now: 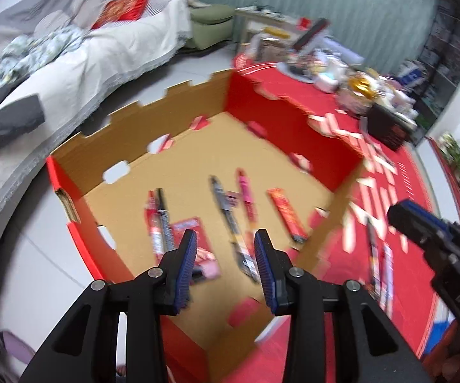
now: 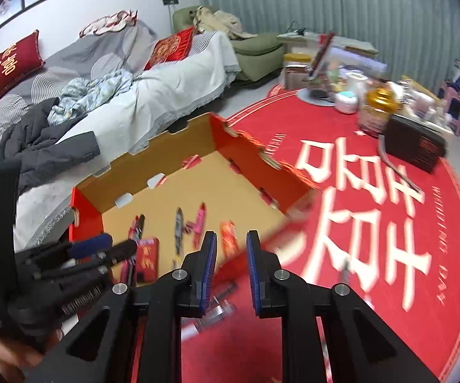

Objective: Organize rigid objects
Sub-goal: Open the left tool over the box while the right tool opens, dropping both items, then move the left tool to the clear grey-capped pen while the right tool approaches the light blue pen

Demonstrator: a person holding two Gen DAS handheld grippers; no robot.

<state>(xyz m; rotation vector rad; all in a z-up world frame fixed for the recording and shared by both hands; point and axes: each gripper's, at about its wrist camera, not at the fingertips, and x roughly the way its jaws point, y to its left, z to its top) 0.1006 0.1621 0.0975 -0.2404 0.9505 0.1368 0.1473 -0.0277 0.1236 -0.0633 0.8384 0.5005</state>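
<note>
A red cardboard box (image 1: 271, 108) with a brown inside stands on the red rug; it also shows in the right wrist view (image 2: 86, 210). Several pens and flat packets lie on its floor, among them a pink pen (image 1: 247, 196) and a red packet (image 1: 287, 215). My left gripper (image 1: 225, 249) is open and empty above the box's near side. My right gripper (image 2: 230, 244) is open and empty over the box's near right corner. Two pens (image 1: 378, 261) lie on the rug outside the box. The image is blurred.
A round red rug (image 2: 373, 223) with white characters covers the floor. A black box (image 2: 416, 146), jars and clutter (image 2: 351, 79) stand at its far side. A sofa with blankets (image 2: 102, 95) runs along the left.
</note>
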